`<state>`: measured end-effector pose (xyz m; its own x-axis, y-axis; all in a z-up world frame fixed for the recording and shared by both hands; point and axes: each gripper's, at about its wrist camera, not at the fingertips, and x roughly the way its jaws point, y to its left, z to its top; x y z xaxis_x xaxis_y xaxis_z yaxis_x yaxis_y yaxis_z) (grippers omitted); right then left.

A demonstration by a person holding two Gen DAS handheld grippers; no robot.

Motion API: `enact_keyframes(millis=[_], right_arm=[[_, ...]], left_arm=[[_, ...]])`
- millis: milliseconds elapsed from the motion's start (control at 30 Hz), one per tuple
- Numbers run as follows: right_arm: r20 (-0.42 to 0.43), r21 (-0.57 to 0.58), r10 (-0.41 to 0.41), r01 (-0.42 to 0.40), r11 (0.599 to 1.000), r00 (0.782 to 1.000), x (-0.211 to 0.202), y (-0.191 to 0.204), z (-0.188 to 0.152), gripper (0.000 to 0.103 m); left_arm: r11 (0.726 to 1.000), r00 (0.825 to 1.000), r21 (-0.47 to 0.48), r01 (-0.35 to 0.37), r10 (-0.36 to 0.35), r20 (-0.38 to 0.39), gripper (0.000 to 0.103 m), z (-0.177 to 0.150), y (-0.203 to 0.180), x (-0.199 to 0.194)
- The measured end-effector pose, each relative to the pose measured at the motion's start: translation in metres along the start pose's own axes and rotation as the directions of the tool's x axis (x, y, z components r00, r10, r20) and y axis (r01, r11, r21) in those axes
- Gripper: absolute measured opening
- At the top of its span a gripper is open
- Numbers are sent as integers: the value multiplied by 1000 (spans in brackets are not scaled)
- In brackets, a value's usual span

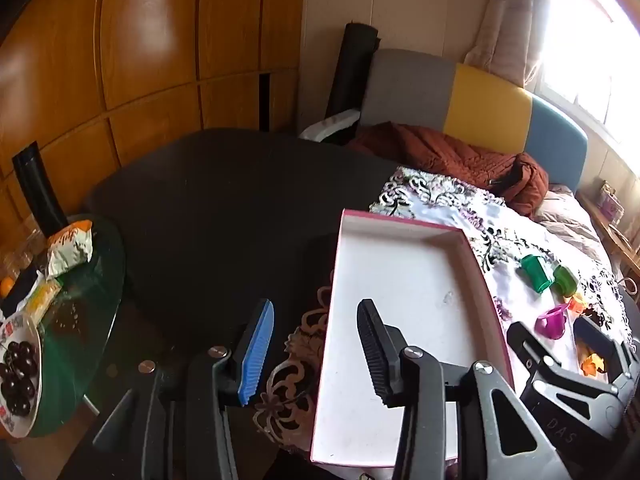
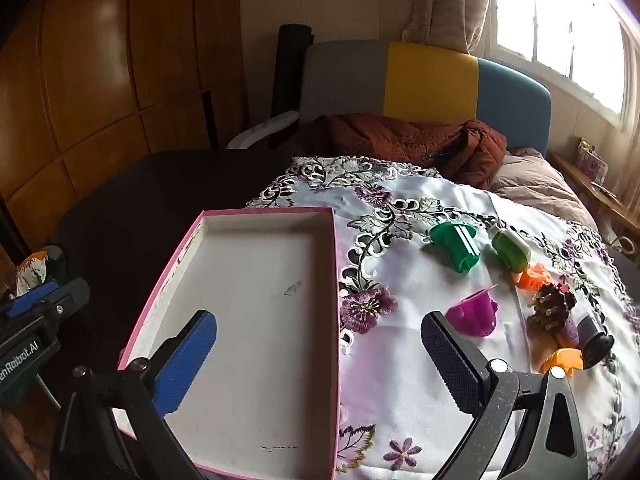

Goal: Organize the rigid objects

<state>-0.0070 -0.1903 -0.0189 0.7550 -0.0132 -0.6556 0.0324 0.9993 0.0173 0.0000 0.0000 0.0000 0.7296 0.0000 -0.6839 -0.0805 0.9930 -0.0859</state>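
An empty white box with a pink rim (image 2: 256,280) lies on the embroidered cloth (image 2: 400,380). Right of it are a dark green toy (image 2: 456,246), a light green one (image 2: 512,254), a purple cup (image 2: 474,314), orange pieces (image 2: 564,360), a pine cone (image 2: 552,306) and a black cylinder (image 2: 596,340). My left gripper (image 1: 316,352) hangs over the box's left rim (image 1: 326,320), fingers apart on either side and not touching it. My right gripper (image 2: 320,364) stands wide open above the box's right rim, holding nothing.
The cloth covers the right part of a dark table (image 1: 224,200). A green glass side table (image 1: 92,280) at the left carries a snack bag (image 1: 70,248) and a plate of cherries (image 1: 18,372). Behind the table, a brown jacket (image 2: 400,140) lies on a sofa.
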Motion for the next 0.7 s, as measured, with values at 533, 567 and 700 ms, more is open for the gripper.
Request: enact_keyframes(millis=[533,567,700], right_arm=[[-28,18,9,-8,1000,1000,2,-7,-9,103],[-27,14,6,-6,1000,1000,3,-7,-8,103],[-12,-18,-7,7,1000,1000,3,-5,-4,103]], left_arm=[[999,999,40,-21,22,-32,44,-5,-6,14],[999,999,43,-22,23,-34,44,-5,-6,15],[999,999,43,-21,23,-34,45,-2,-7,17]])
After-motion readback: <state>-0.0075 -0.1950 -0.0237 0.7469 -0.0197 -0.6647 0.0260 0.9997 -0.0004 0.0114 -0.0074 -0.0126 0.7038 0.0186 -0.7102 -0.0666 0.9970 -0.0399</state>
